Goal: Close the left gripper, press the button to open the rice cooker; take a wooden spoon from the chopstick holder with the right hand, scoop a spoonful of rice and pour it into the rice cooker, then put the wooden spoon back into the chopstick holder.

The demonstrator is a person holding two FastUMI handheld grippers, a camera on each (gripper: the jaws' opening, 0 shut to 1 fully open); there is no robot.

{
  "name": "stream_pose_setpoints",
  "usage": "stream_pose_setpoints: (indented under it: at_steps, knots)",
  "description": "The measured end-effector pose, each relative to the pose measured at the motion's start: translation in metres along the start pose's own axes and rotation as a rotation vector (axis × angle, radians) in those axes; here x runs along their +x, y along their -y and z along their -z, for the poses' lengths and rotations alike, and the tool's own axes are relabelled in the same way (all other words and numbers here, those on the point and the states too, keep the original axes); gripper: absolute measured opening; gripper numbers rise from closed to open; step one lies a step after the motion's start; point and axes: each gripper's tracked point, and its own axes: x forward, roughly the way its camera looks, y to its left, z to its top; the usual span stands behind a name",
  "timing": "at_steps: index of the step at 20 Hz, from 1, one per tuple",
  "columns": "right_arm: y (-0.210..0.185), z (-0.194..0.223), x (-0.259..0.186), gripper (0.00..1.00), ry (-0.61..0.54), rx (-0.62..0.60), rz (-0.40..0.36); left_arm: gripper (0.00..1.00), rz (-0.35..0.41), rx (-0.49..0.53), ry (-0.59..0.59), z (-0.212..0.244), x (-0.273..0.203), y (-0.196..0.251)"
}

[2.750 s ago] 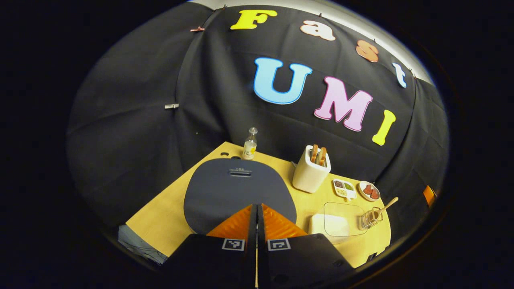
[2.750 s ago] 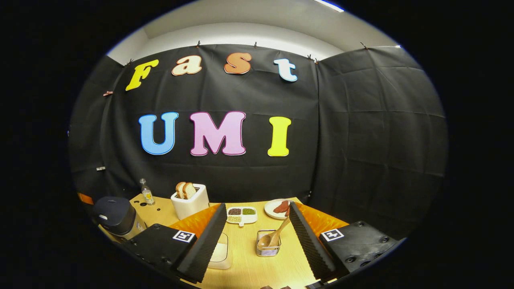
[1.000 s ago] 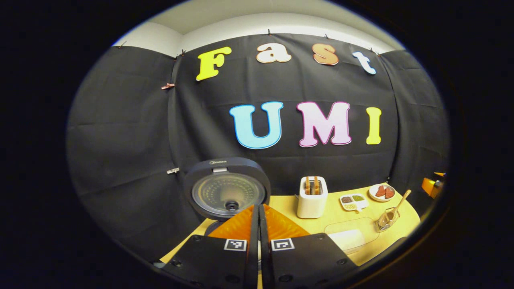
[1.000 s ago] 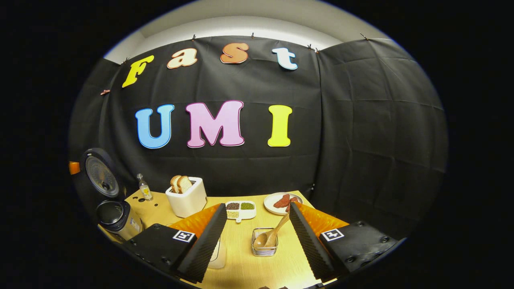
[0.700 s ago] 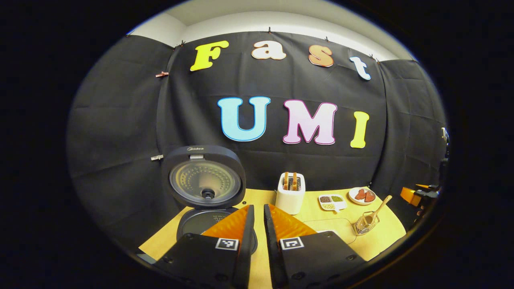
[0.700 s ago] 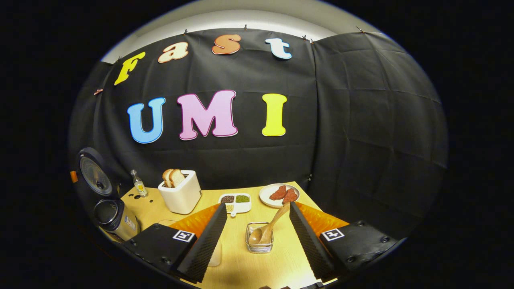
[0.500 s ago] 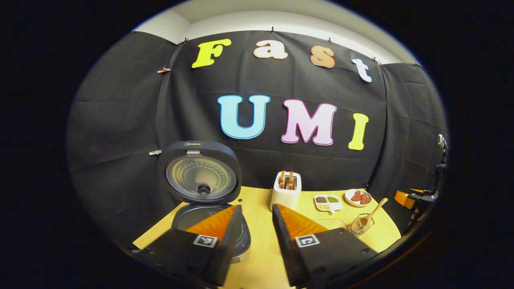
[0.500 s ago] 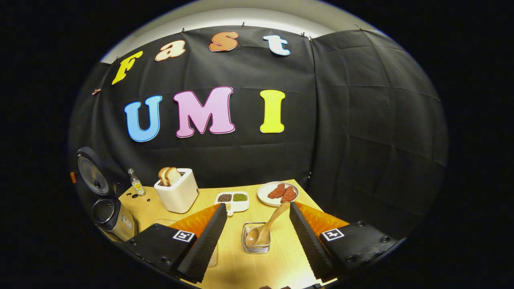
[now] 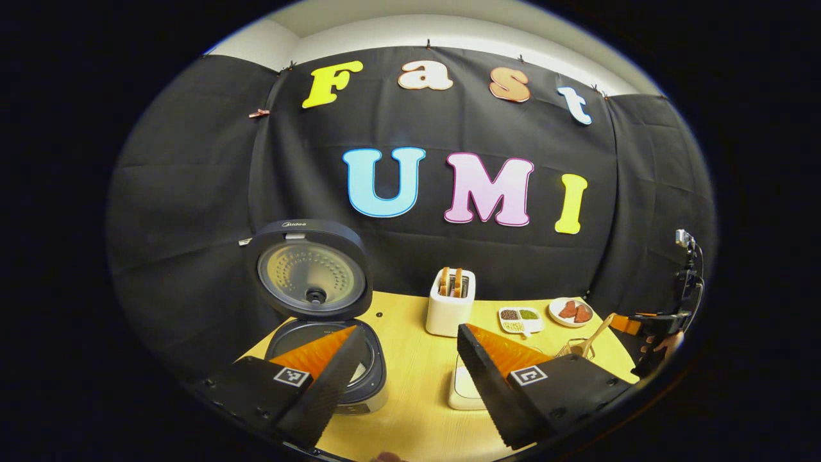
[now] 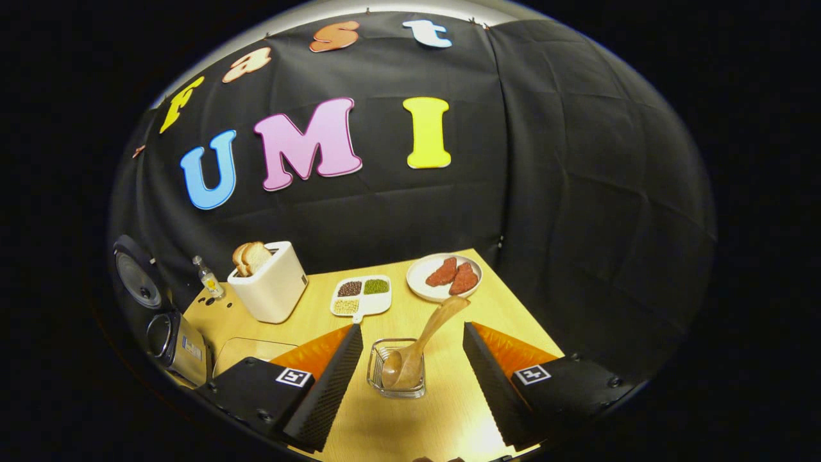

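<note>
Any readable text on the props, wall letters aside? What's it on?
None can be read.
Lid: small mark at its top edge, too small to read.
Cooker: sticker on its side, blurred.
Bottle: label, blurred.

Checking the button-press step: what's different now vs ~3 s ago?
The rice cooker went from lid down to lid standing up. The left gripper, then shut over the lid, has pulled back and opened. The right gripper, open throughout, moved in toward the wooden spoon in its wire holder, not yet gripping it. Toaster, tray and plate stayed put.
</note>
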Motion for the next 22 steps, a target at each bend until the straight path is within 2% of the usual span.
stream_pose_setpoints:
  at_steps: [5,14,17,18,19,20,21,22]
  knots:
    - [0.009,0.035,0.051,0.99,-0.16,0.154,-0.023,0.98,-0.056,0.01,-0.059,0.019,-0.003,0.011]
    - [0.0,0.045,0.113,0.98,-0.221,0.301,-0.077,0.98,-0.116,0.014,-0.146,0.052,-0.008,0.047]
    - [0.003,0.048,0.127,0.96,-0.241,0.366,-0.07,0.98,-0.121,0.023,-0.171,0.065,-0.011,0.058]
    - [0.006,0.048,0.131,0.76,-0.242,0.393,-0.058,0.97,-0.122,0.025,-0.181,0.07,-0.012,0.061]
    - [0.009,0.046,0.133,0.72,-0.239,0.42,-0.05,0.98,-0.121,0.024,-0.187,0.074,-0.013,0.064]
    - [0.011,0.042,0.134,0.46,-0.233,0.445,-0.044,0.98,-0.121,0.02,-0.193,0.078,-0.013,0.067]
    - [0.016,0.039,0.133,0.49,-0.225,0.46,-0.032,0.98,-0.118,0.015,-0.197,0.082,-0.014,0.071]
    - [0.018,0.038,0.132,0.22,-0.224,0.471,-0.033,0.98,-0.115,0.009,-0.202,0.084,-0.014,0.074]
